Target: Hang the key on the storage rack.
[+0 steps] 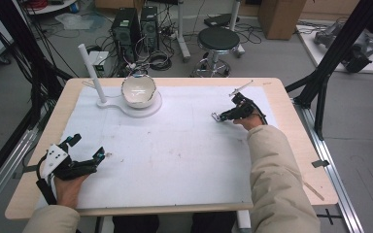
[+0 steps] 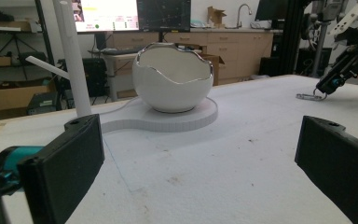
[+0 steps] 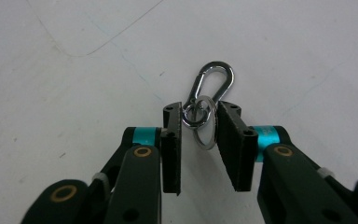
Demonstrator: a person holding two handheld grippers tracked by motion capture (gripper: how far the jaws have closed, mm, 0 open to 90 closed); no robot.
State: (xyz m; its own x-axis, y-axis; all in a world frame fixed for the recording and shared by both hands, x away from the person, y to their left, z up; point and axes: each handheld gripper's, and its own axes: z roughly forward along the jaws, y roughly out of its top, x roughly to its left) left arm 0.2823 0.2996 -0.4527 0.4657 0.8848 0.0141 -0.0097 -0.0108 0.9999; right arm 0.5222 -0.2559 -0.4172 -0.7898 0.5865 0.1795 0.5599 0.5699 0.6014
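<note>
A silver carabiner (image 3: 214,79) lies on the white mat (image 1: 175,155) with key rings (image 3: 200,119) linked to it. My right gripper (image 3: 199,116) points down over it, and its two black jaws press the rings from either side. From above, that gripper (image 1: 218,116) is at the mat's far right, with the carabiner (image 1: 215,116) at its tip. The left gripper view shows the same right gripper (image 2: 328,86) over the carabiner (image 2: 307,96). My left gripper (image 1: 88,146) rests at the near left, jaws wide apart and nothing between them (image 2: 200,154).
A white bowl with a jagged silver rim (image 1: 138,90) sits on a round white base (image 1: 148,111) at the far left, beside an upright white post (image 1: 90,68). A thin metal rod (image 1: 241,88) lies near the far right edge. The table's wooden border (image 1: 291,111) frames the mat.
</note>
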